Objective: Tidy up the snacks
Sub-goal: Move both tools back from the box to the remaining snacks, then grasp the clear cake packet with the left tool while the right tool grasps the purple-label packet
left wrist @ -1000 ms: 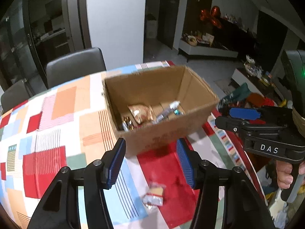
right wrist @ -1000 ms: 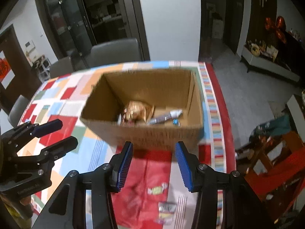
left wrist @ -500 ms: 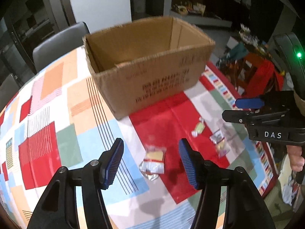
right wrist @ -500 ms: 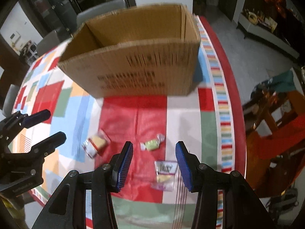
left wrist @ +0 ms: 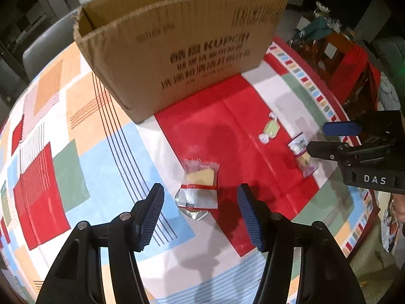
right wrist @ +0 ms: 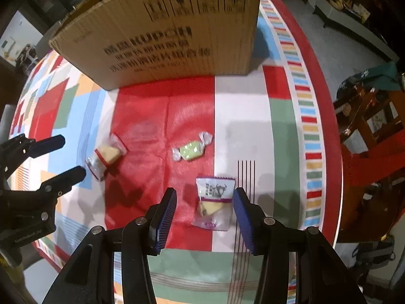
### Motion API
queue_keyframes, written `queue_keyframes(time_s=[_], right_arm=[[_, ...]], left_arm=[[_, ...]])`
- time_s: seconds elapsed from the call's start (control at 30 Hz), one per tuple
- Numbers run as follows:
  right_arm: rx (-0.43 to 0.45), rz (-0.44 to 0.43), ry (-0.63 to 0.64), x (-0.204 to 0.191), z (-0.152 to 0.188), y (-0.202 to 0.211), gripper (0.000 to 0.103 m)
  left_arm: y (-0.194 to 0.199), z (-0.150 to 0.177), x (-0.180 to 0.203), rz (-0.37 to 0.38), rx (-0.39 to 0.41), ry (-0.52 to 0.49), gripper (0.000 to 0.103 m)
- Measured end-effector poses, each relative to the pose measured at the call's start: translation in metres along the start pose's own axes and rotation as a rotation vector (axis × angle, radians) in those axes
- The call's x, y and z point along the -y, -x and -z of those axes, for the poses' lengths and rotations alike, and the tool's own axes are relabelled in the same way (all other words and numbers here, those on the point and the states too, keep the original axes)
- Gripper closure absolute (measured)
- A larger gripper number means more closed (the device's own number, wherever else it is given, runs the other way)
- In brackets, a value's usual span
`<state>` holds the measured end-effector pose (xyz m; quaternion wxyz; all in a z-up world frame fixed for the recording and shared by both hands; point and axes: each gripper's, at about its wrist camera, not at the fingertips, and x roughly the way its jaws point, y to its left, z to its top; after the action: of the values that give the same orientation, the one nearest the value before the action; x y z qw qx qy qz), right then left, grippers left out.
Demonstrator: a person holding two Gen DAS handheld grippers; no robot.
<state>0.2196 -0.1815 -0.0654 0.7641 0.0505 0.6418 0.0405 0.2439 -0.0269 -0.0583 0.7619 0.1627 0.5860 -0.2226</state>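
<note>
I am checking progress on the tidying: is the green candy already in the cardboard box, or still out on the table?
Out. The green candy lies on the tablecloth in front of the cardboard box, apart from it.

three wrapped snacks (right wrist: 214,202), one cardboard box (right wrist: 162,33), two claws (right wrist: 204,206)

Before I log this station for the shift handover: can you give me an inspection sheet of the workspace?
Surface: table with patchwork tablecloth.
Job's things: cardboard box; red-striped snack packet; green candy; purple-print snack packet, all three lying loose in front of the box.
Clutter: nothing seen.
Grippers: left gripper open over the red-striped packet; right gripper open over the purple-print packet.
Cables: nothing seen.
Surroundings: grey chair, dim room.
</note>
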Motion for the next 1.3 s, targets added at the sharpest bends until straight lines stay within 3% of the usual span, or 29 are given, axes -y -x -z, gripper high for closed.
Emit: queue_keyframes(time_s=[0.57, 1.0, 1.07, 1.2, 1.3], right_arm=[[-0.123, -0.006, -0.064, 0.01, 0.011, -0.043, 0.055], [-0.113, 0.023, -0.056, 0.008, 0.006, -0.05, 0.057], [-0.109, 0.034, -0.057, 0.008, 0.006, -0.048, 0.065], [-0.1, 0.019, -0.054, 0.005, 0.001, -0.049, 0.069], [-0.098, 0.011, -0.051, 0.009, 0.001, -0.049, 0.071]], left_arm=[[-0.046, -0.007, -0.006, -0.003, -0.104, 0.023, 0.044], [-0.067, -0.016, -0.01, -0.003, -0.137, 0.05, 0.044], [-0.069, -0.016, -0.011, -0.003, -0.14, 0.051, 0.047], [-0.068, -0.014, -0.005, -0.009, -0.132, 0.032, 0.062], [-0.067, -0.014, 0.0, -0.005, -0.124, 0.026, 0.063]])
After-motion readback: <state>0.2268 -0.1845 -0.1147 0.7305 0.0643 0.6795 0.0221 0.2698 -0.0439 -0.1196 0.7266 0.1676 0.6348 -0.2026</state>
